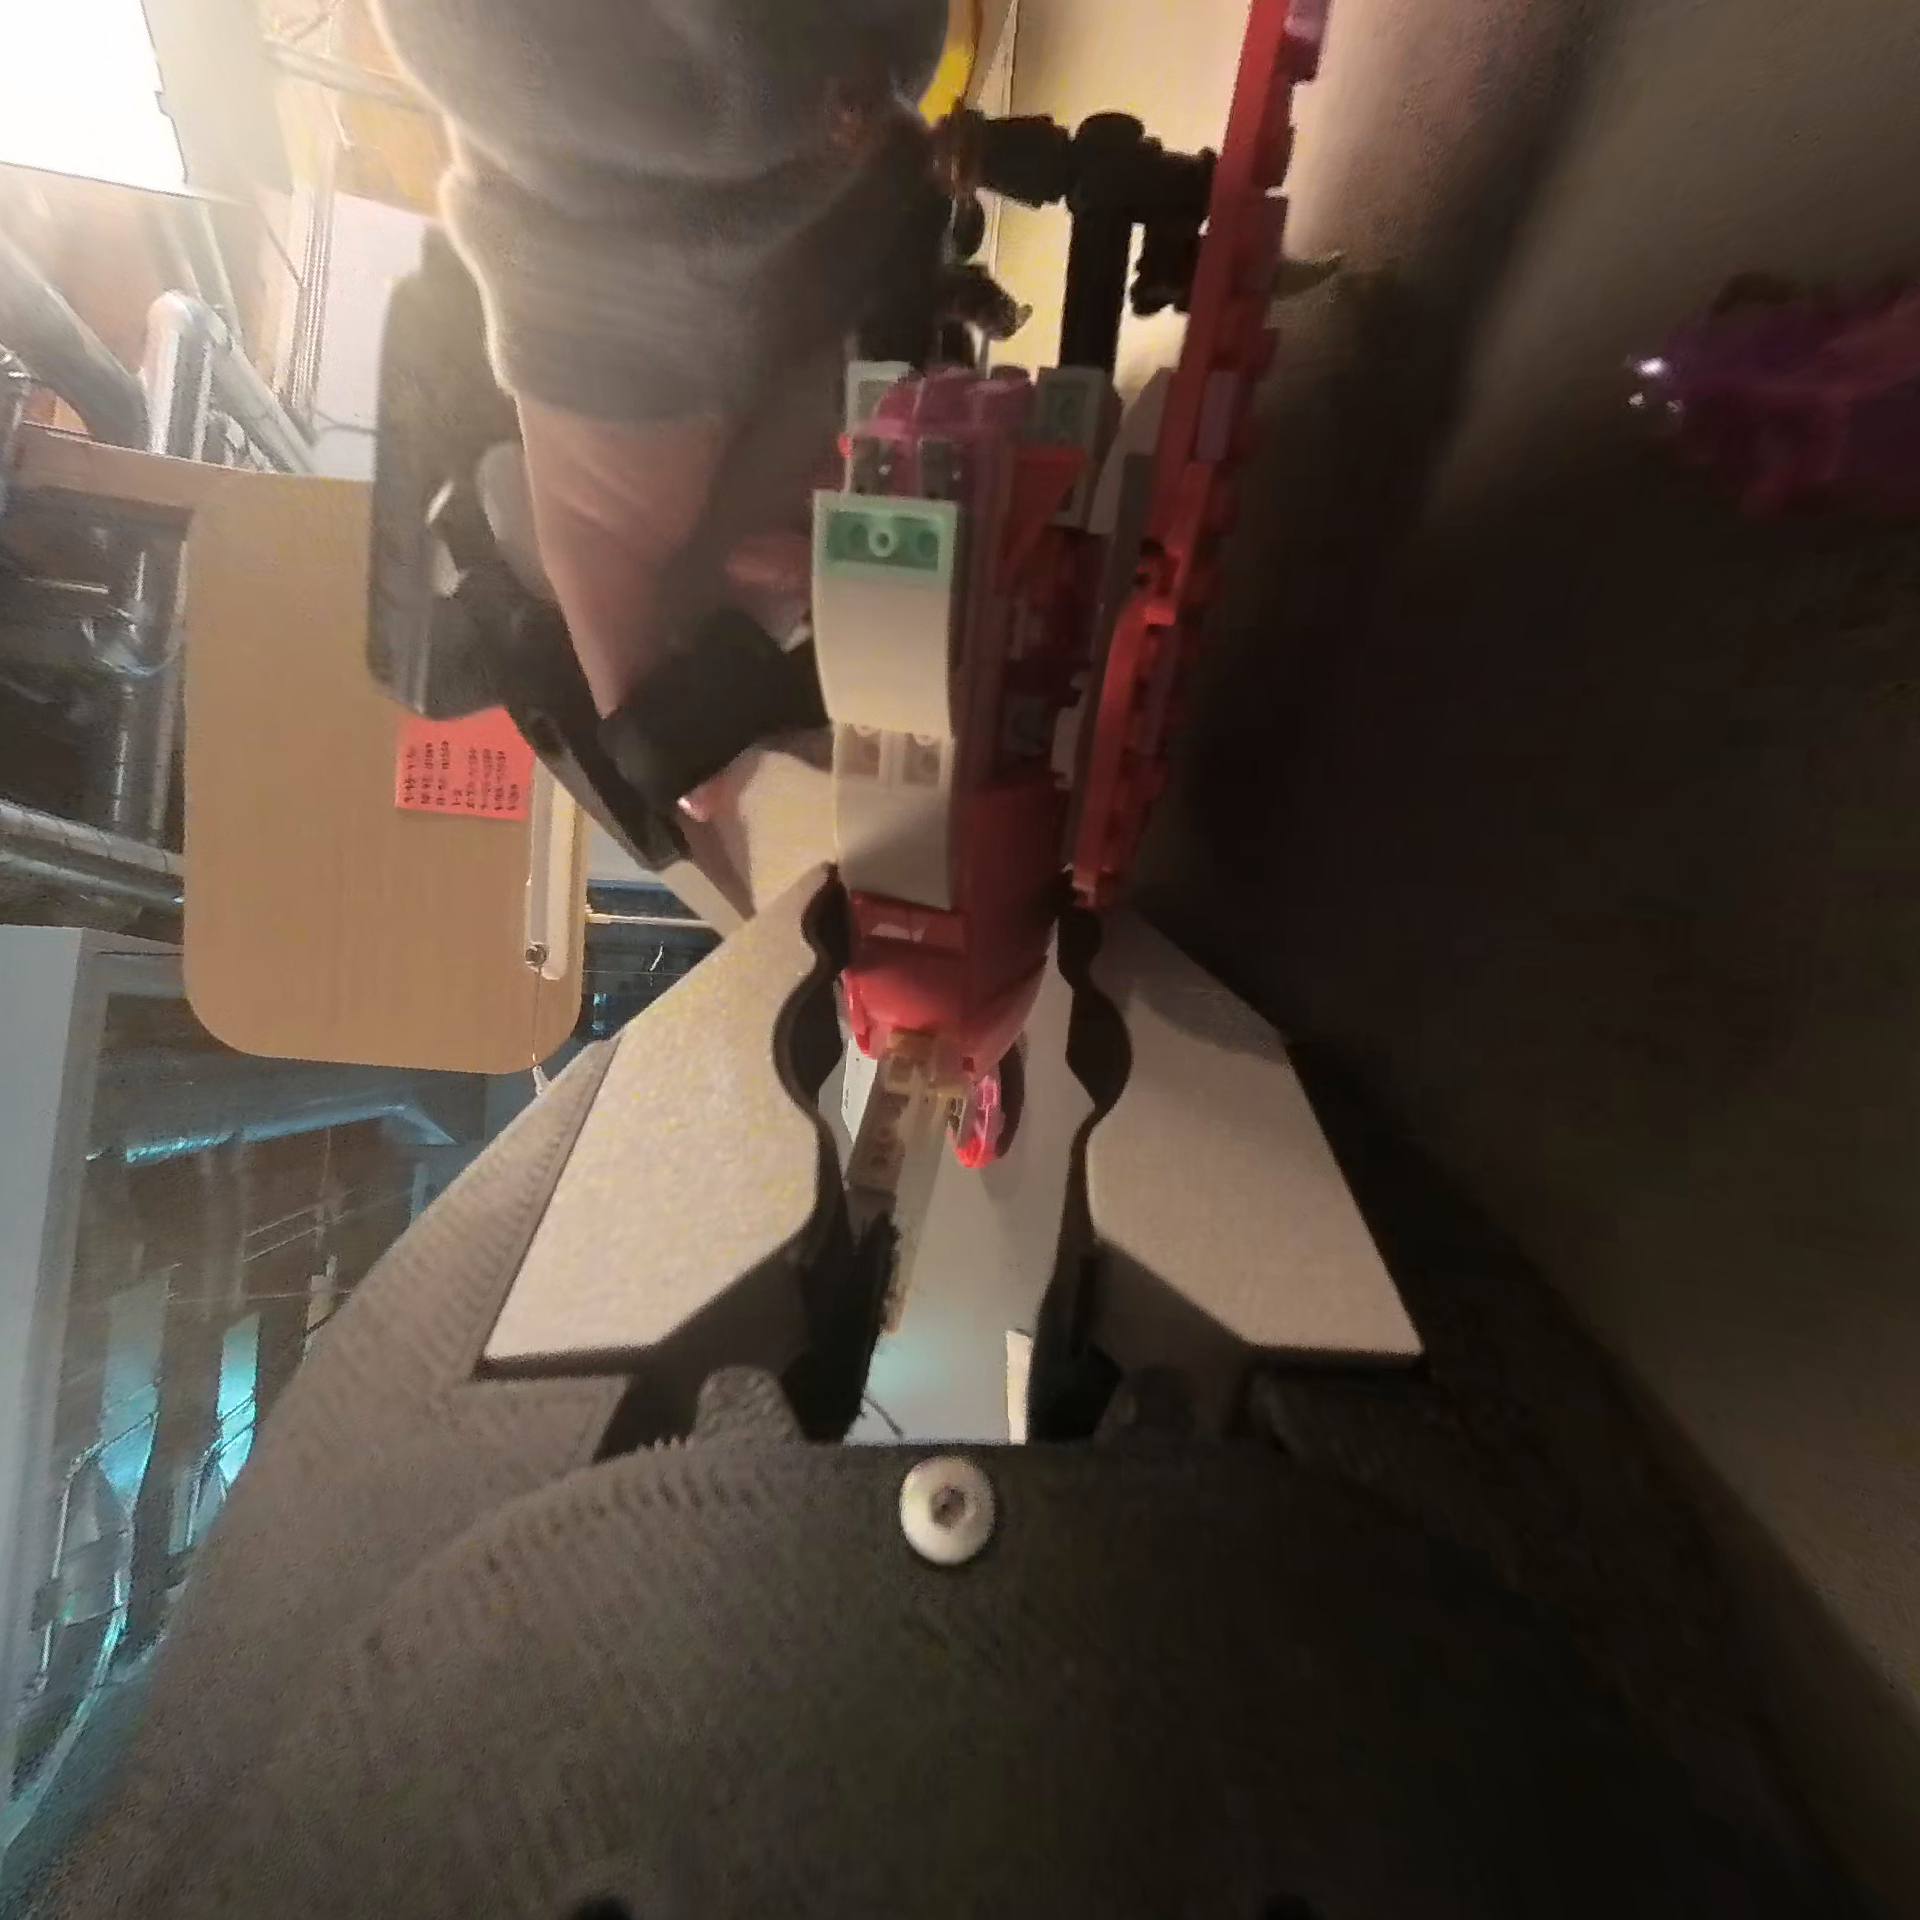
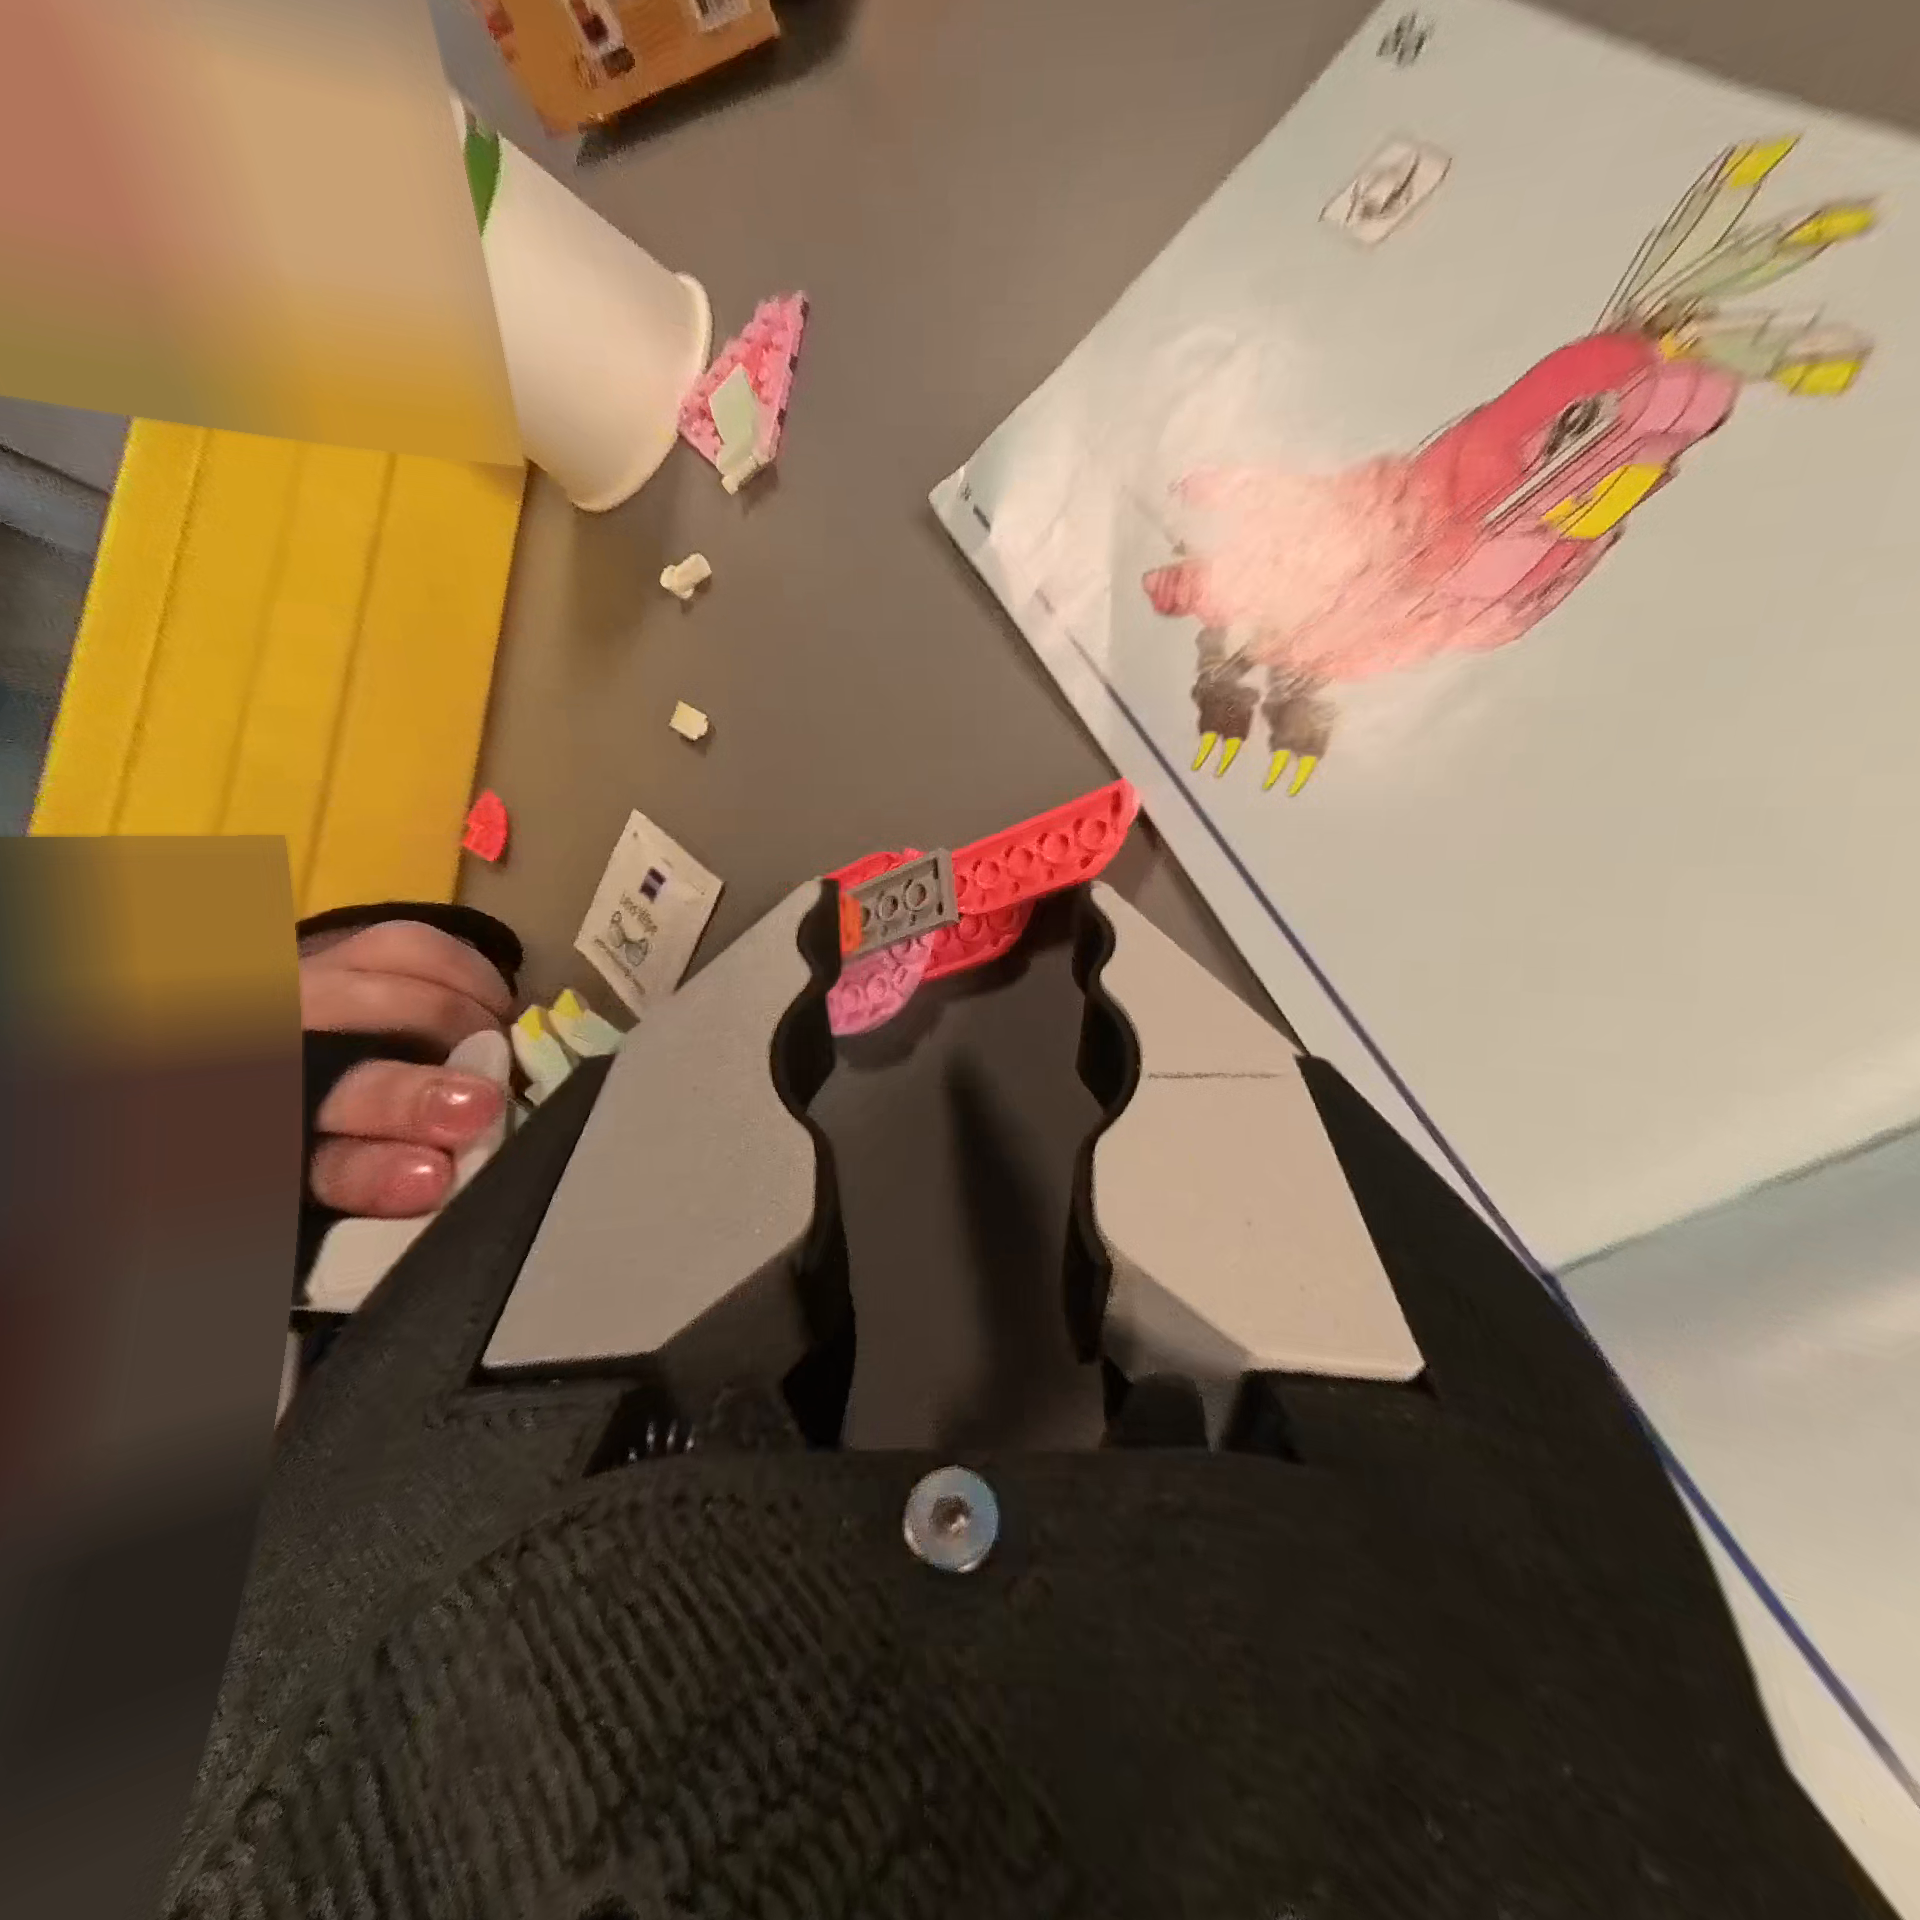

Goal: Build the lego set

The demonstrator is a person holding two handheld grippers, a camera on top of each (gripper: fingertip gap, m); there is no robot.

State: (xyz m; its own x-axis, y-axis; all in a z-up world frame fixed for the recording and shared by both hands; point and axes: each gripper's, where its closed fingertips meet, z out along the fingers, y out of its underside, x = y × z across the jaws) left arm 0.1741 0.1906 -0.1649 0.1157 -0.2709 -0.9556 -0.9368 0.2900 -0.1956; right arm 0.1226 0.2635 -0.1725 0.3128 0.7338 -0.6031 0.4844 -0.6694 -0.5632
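Fingers of the left gripper [image 1: 951, 935] are clamping a red brick-built model [image 1: 940, 956] at its narrow end. The right gripper [image 2: 956, 925] is hovering half-open — holding nothing — over a red wing plate [image 2: 1023, 868] lying on the grey surface [image 2: 883, 644], beside an instruction booklet [image 2: 1558, 935].

A small white sachet [image 2: 646, 914] lying on the grey bench [image 2: 883, 520] carries a dark logo and printed lines. An orange sticker [image 1: 462, 781] on a brown cardboard sheet [image 1: 343, 914] bears rows of small print, too blurred to make out. The open booklet [image 2: 1558, 935] shows only a bird drawing.
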